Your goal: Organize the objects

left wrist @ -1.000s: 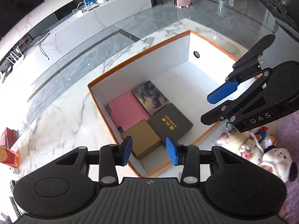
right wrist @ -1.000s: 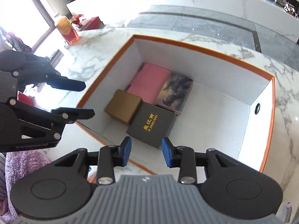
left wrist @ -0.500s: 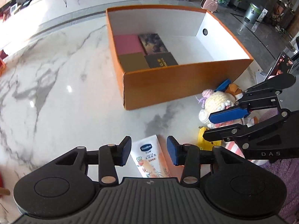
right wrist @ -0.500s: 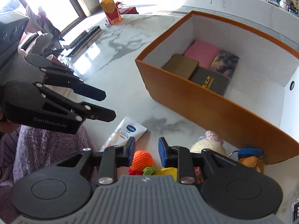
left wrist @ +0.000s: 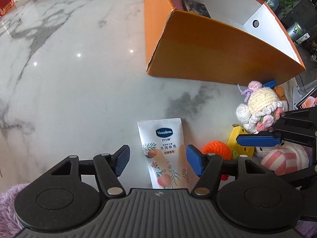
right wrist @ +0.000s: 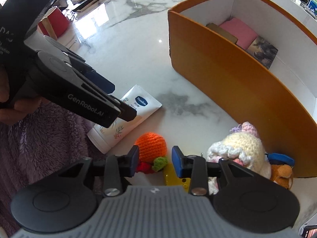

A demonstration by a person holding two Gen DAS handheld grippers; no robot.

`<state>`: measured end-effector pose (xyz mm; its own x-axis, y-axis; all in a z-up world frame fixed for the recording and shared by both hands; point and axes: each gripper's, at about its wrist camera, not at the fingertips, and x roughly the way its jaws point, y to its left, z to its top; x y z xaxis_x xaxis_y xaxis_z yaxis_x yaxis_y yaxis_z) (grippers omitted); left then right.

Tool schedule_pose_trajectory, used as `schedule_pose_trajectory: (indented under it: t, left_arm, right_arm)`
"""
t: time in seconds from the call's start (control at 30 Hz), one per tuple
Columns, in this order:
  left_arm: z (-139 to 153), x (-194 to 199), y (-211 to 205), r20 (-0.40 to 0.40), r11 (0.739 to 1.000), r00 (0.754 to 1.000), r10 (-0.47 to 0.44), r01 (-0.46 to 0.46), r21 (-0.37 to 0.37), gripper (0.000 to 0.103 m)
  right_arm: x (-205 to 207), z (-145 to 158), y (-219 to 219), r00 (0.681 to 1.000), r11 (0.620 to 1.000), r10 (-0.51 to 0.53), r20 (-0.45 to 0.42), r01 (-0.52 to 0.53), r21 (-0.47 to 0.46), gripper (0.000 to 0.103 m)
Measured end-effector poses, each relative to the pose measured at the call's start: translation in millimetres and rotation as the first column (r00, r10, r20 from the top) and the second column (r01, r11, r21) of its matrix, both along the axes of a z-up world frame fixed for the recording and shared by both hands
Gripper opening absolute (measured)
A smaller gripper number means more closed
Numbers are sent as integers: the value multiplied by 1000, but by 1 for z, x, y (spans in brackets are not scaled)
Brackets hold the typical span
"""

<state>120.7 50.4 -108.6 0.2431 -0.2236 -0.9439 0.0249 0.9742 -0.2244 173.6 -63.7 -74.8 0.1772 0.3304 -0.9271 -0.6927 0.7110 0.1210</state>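
Note:
A white Vaseline tube (left wrist: 164, 152) lies flat on the marble table, between the fingers of my open left gripper (left wrist: 158, 161), which hangs just above it. The tube also shows in the right wrist view (right wrist: 126, 117). My right gripper (right wrist: 154, 161) is open above an orange crochet ball (right wrist: 151, 146) with green and red bits. The orange box (left wrist: 218, 55) with white inside stands beyond and holds a pink box (right wrist: 237, 31), a brown box (right wrist: 221, 32) and a dark picture box (right wrist: 262, 49).
A cream crochet doll (right wrist: 239, 146), a yellow piece (right wrist: 172, 175), a blue item (right wrist: 281, 158) and a small orange plush (right wrist: 281, 175) lie beside the box wall. A pink striped toy (left wrist: 285, 158) is at right. Purple fuzzy fabric (right wrist: 39, 138) covers the near edge.
Both grippers have pulled back from over the box and dropped low over the table's near edge. The left now straddles the tube, the right is over the orange ball.

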Motion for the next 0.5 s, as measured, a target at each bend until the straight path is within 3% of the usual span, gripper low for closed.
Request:
schedule_pose_trajectory:
  t: [0.1,0.3,0.37,0.5]
  left_arm:
    - [-4,1,-8,3,999,1000,-12,12,46,77]
    - [-6,3,-28,0,989,997,-71,70,132,78]
    - [-6,3,-31,7,984,997,-82,80,158,69]
    - [-2,2,-23,11,991,998,-60,58,120,64]
  right_arm:
    - [-1,2,-2,1000,1000,19,3,-19,-19,46]
    - [-3,5,-10,997,991,77,18,-74,-110,46]
    - [-1,3,-11,995,983,97,12,-94,-159,45]
    - [3,0,-6,989,968,146,-16,-146,-203,45]
